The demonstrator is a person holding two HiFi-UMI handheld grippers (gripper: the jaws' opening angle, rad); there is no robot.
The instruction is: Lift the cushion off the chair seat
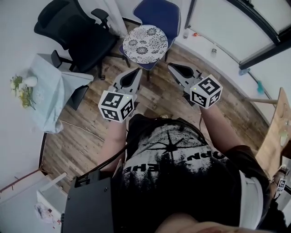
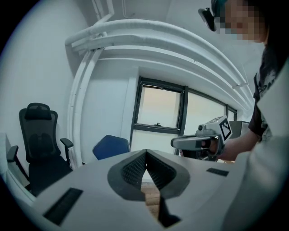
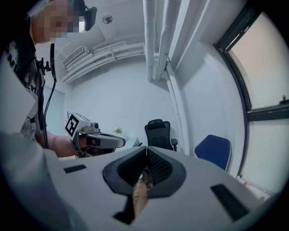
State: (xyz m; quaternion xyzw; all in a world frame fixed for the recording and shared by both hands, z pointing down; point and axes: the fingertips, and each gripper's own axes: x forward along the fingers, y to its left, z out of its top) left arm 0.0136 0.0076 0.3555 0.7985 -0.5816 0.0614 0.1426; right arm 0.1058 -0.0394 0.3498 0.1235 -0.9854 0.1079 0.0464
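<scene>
Cushion (image 1: 145, 43) on blue chair (image 1: 158, 13) — left gripper (image 1: 137, 70), right gripper (image 1: 170, 66) closed, apparently empty

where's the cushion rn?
Head view, top centre: the round patterned cushion lies on the seat of the blue chair, just right of the black office chair.

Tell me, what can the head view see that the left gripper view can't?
Only the head view shows the round patterned cushion on the seat, and the cloth-covered table with flowers. Only the left gripper view shows the window and the white ceiling pipes. Both show the blue chair, the black office chair and the right gripper.
</scene>
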